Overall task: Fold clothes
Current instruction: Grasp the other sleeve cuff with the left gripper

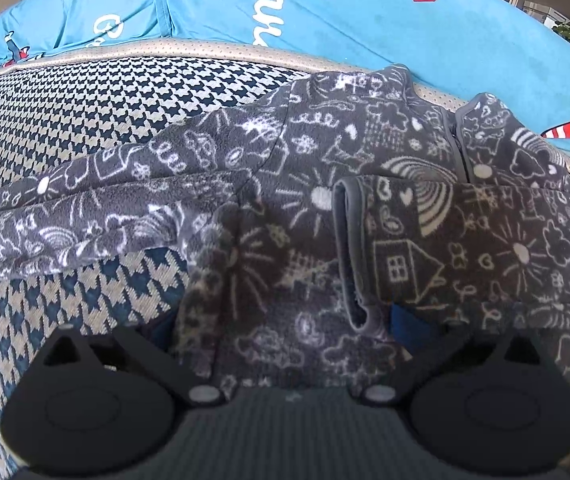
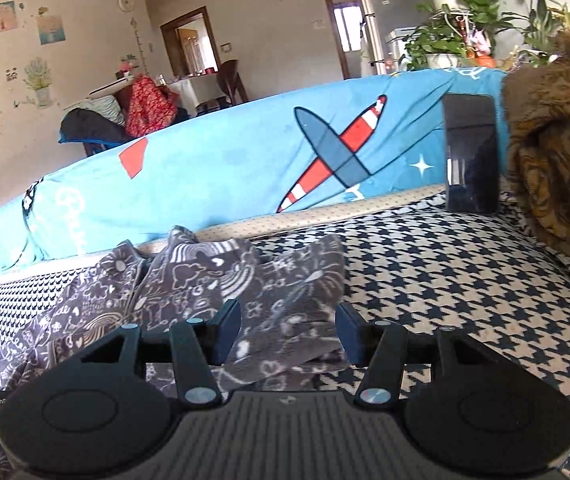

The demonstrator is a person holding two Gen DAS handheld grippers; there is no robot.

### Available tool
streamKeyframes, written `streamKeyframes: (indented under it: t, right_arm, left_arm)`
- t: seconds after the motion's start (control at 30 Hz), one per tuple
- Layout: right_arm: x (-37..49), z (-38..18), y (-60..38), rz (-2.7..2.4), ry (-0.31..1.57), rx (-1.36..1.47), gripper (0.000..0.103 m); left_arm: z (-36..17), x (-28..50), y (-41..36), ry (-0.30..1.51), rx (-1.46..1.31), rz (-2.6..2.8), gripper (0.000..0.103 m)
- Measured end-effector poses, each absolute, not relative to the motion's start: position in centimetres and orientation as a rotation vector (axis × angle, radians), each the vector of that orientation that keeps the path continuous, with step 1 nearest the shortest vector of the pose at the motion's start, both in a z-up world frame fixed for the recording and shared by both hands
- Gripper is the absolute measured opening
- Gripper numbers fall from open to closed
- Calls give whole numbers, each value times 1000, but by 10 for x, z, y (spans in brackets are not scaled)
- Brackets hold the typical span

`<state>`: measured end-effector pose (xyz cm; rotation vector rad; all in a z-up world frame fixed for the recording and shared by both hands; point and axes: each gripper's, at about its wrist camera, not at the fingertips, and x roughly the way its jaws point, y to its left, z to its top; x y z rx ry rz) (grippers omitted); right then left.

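Fleece jacket: soft, limp, light, likely to sag; best taken at cuff or hem; left gripper and right gripper fingers spread, gripping nothing.

Soft, even daylight fills both views, with strong fisheye bending at the edges and slight blur on the nearest cloth.

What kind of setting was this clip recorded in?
Most likely a lived-in home living room. The grey doodle-print garment lies on a houndstooth sofa seat with a blue airplane-print cover over the backrest. Behind it are potted plants, wall pictures and a dining table.
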<state>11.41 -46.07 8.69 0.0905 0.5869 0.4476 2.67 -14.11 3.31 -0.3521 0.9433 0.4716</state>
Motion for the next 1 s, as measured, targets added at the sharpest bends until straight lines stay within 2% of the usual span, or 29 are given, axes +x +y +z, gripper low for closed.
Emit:
streamKeyframes:
  t: [0.27,0.4,0.53,1.0]
  right_arm:
    - [109,80,-421,526,574,-19,52]
    - [121,55,-406,462,703,-137,52]
    - [115,48,-396,458,662,-256,52]
    - [114,54,-395,435,658,-199,58]
  left_arm:
    - [35,18,-135,945,-351,444,103]
    - [36,10,-127,933,-382,446,103]
    - [42,1,-116,904,-397,479,103]
    - [43,-44,-43,857,-469,739,103]
